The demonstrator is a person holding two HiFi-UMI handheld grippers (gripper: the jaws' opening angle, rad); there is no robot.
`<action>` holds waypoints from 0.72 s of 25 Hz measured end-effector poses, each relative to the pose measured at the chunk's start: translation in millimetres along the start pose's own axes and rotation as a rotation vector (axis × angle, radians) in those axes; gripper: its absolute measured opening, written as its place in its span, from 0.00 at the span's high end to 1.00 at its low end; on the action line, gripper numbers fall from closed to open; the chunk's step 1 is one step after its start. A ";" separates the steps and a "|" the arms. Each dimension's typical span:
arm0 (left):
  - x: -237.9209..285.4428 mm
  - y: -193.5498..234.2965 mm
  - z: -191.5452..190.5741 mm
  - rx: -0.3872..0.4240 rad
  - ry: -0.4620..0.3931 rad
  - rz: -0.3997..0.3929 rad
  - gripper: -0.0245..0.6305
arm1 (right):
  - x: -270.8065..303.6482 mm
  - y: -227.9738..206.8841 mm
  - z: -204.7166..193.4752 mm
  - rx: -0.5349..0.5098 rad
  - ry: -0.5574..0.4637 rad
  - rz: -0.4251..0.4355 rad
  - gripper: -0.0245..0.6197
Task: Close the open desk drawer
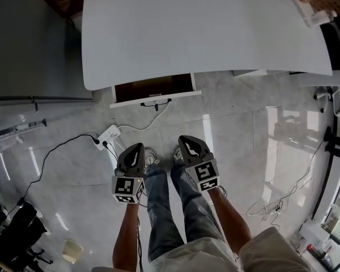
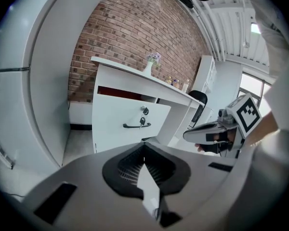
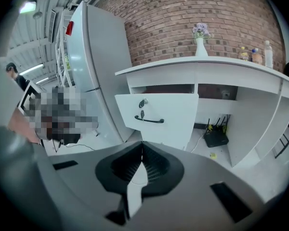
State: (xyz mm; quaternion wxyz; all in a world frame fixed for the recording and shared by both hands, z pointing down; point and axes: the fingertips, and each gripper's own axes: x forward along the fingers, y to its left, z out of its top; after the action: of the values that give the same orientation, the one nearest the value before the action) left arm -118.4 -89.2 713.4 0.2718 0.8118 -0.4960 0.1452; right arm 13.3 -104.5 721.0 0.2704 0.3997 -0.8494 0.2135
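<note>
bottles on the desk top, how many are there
3, in a row at the right end of the desk top in the right gripper view: left bottle, middle bottle, taller right bottle. More could hide behind them.

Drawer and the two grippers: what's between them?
In the head view, mostly bare floor; a white power strip and a white cable lie on it, nearer the left gripper.

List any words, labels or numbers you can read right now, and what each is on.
None can be read in any view.
Left gripper and right gripper: black-and-white square marker patterns only, no letters.
Bottles on the desk: labels too small.
Red patch on the fridge: too blurred.
</note>
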 end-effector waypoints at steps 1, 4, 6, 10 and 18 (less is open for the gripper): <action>0.8 2.0 -4.4 0.000 0.006 0.003 0.95 | 1.7 0.1 -2.6 0.001 0.002 0.003 0.94; 5.7 6.5 -11.3 -0.036 0.000 0.000 0.95 | 8.5 -3.4 -8.1 0.025 -0.001 0.003 0.94; 9.4 6.5 -8.4 -0.162 -0.054 -0.055 0.95 | 13.3 -9.7 -9.2 0.165 -0.030 0.020 0.94; 13.3 21.5 5.1 -0.709 -0.291 -0.218 0.95 | 19.7 -27.4 -0.6 0.865 -0.225 0.219 0.94; 30.6 49.3 -10.0 -1.346 -0.536 -0.409 0.95 | 33.4 -52.5 -5.1 1.541 -0.507 0.499 0.94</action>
State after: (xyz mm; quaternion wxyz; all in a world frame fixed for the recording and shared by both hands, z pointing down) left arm -147.4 -123.4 751.7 0.6009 0.5539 -0.3662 -0.4450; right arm 38.7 -151.3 753.7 -0.3310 0.3089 -0.5649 0.6899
